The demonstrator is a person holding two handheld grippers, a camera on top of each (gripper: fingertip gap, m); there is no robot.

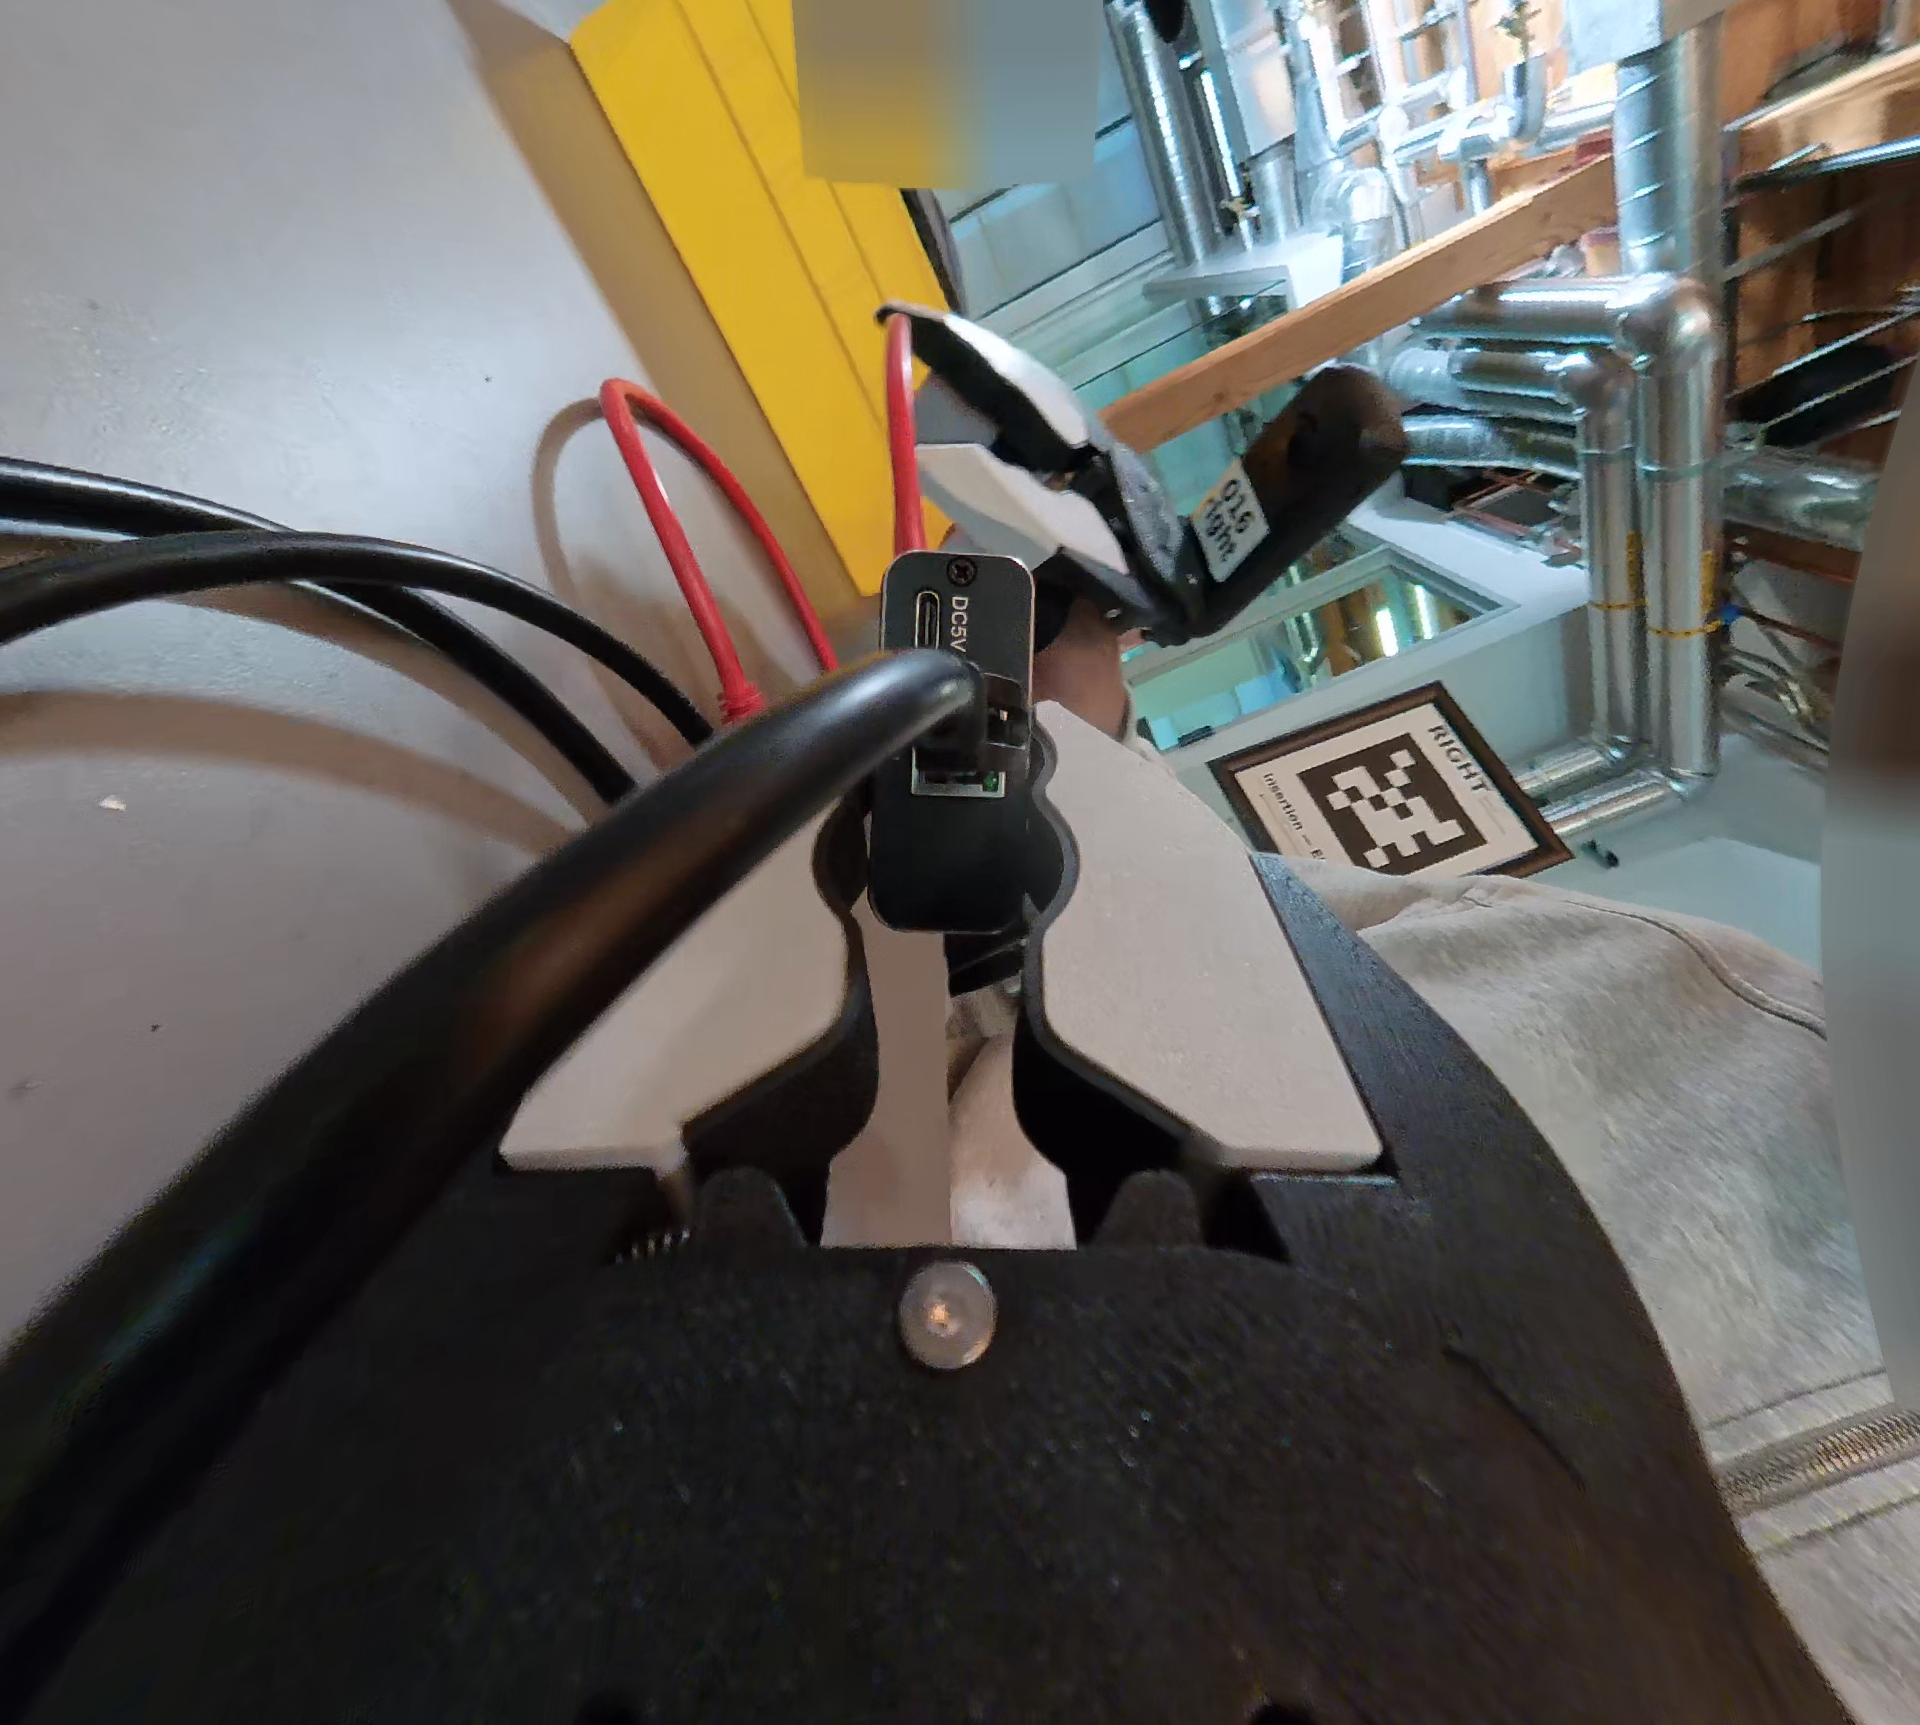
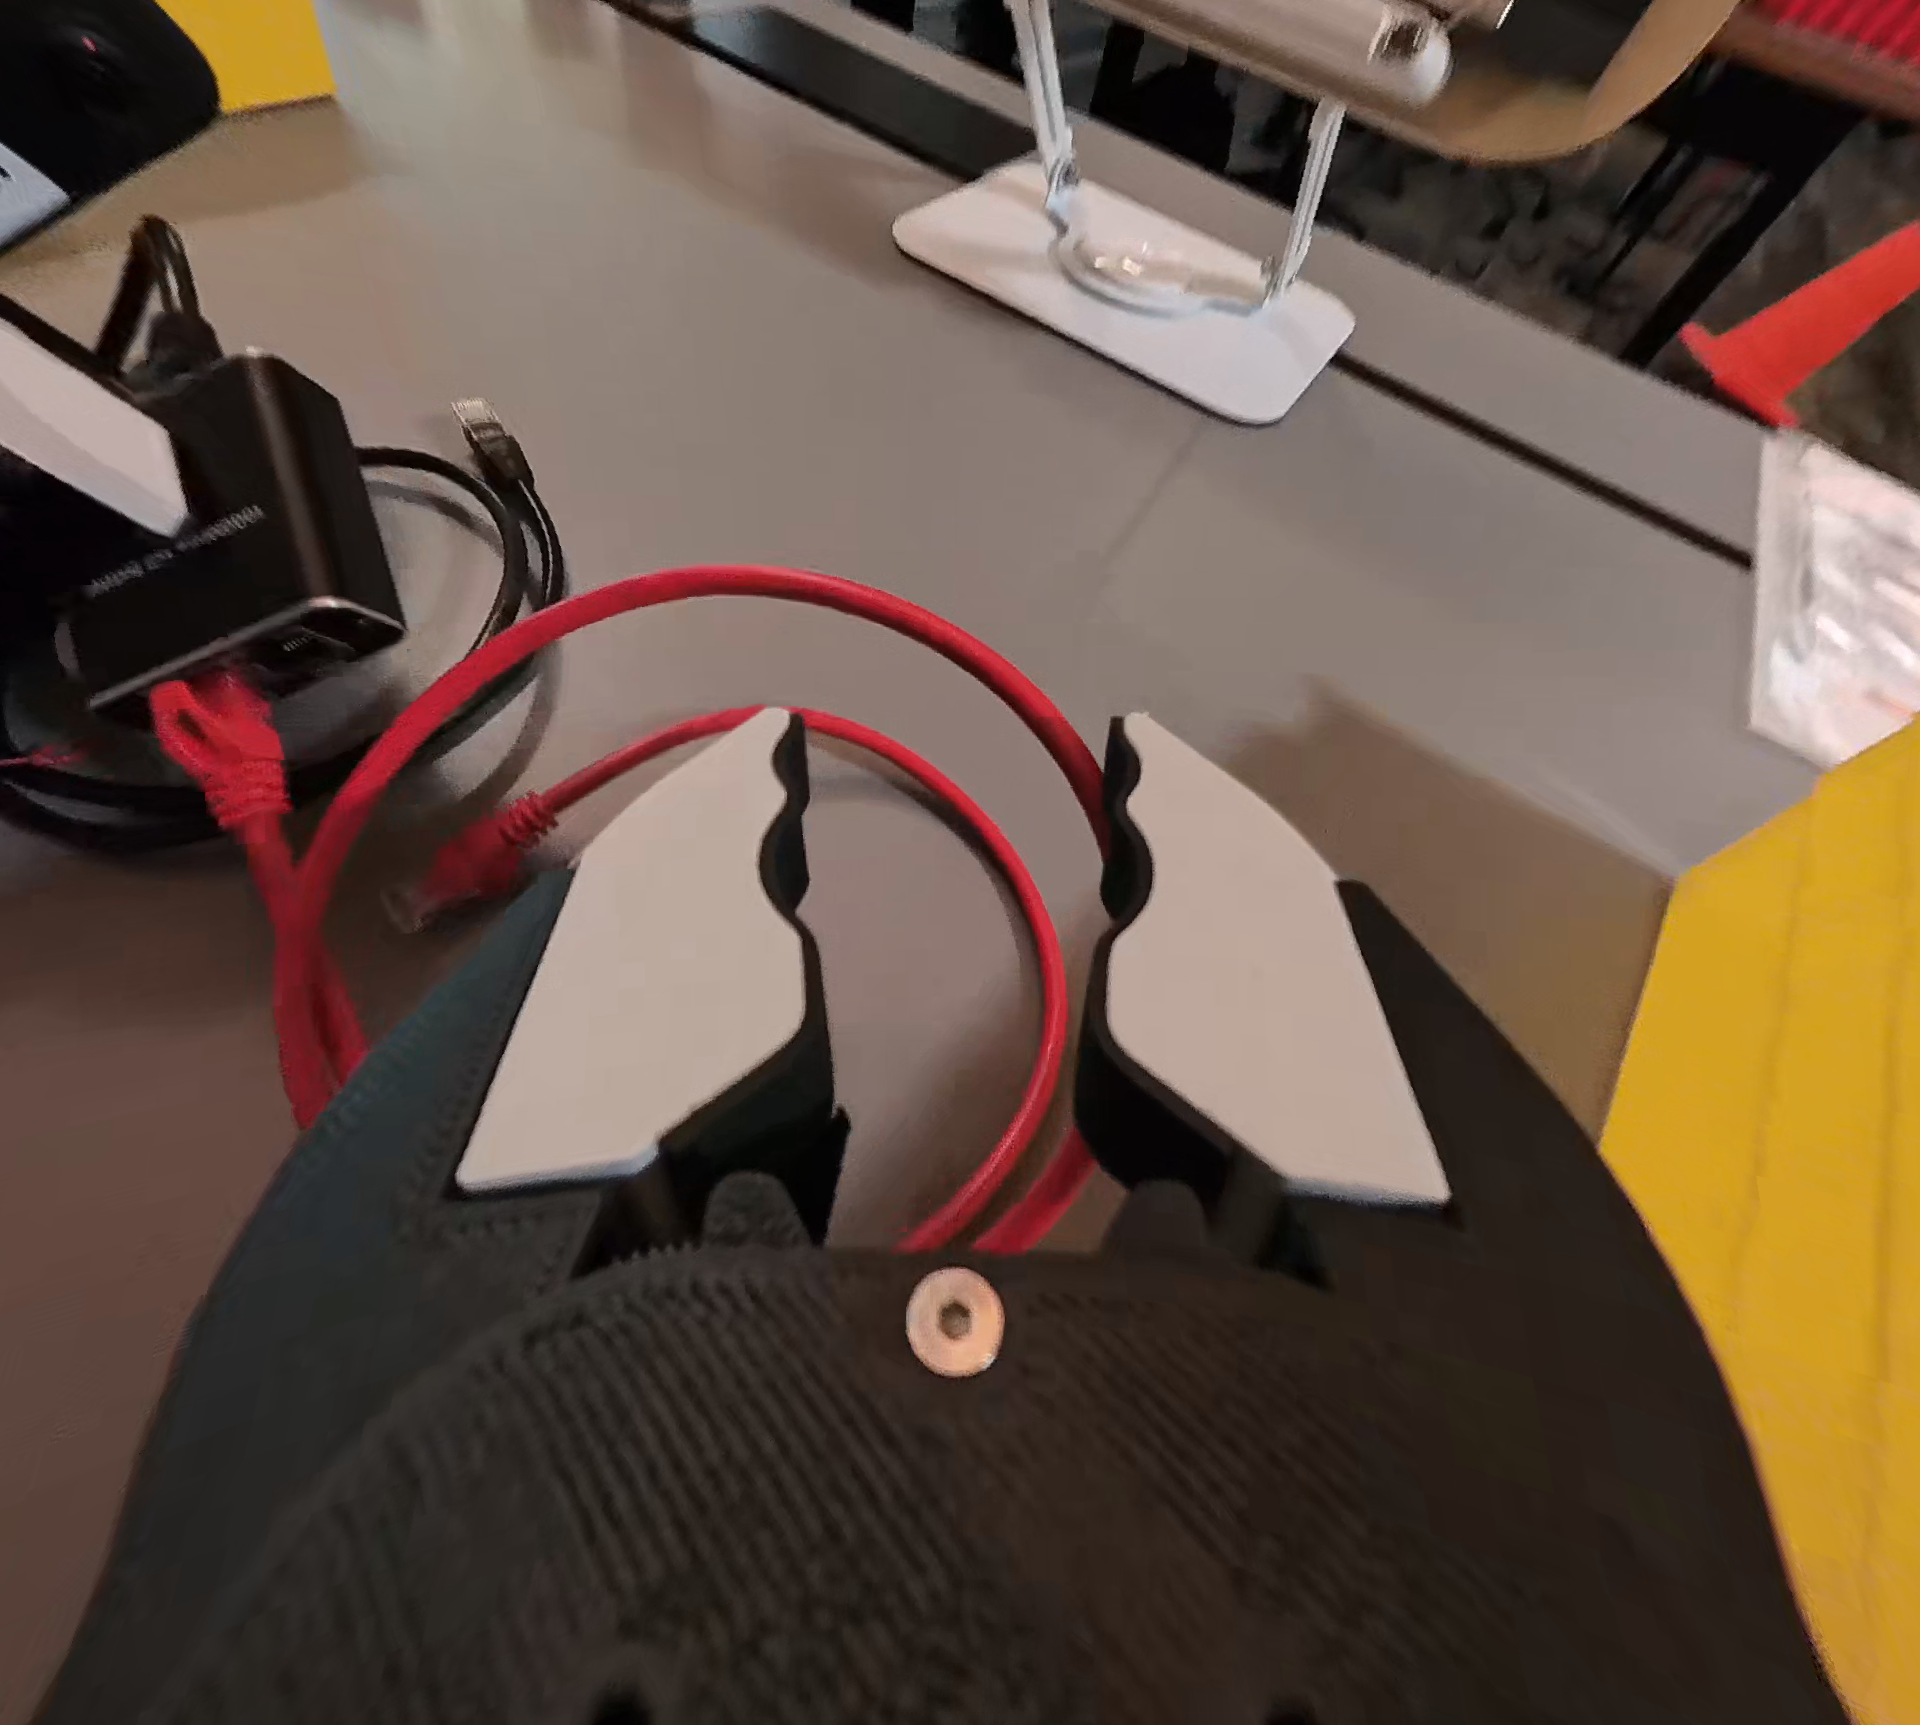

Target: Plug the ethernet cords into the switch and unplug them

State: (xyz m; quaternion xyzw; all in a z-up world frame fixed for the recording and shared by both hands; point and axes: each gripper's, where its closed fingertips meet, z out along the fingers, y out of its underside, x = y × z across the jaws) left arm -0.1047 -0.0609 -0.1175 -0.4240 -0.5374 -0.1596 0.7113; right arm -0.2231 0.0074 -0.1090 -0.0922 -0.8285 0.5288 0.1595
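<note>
Right gripper (image 2: 951,828): jaws apart, nothing between them but table and a stretch of the red cord (image 2: 727,586) looping past underneath. Free red plug (image 2: 457,870) lies on the table just left of the left fingertip, its tip pointing left, toward the switch (image 2: 265,522). Long axis of the plug runs roughly across the jaw line, so I judge the gripper needs a short shift left and some turn of the wrist before closing on it. The cord's other end (image 2: 223,745) is seated in the switch's near face.

Left gripper (image 1: 951,828): jaws clamped on the switch, which stands on end between the fingertips. A thick black cord (image 1: 644,828) is plugged into the port side facing the camera; a second black cord with a loose plug (image 2: 488,428) lies behind the switch in the right wrist view.

Right gripper is the nearer one to the free red plug; left serves as holder. Right gripper points downward at the table (image 2: 935,428), tilted forward.
</note>
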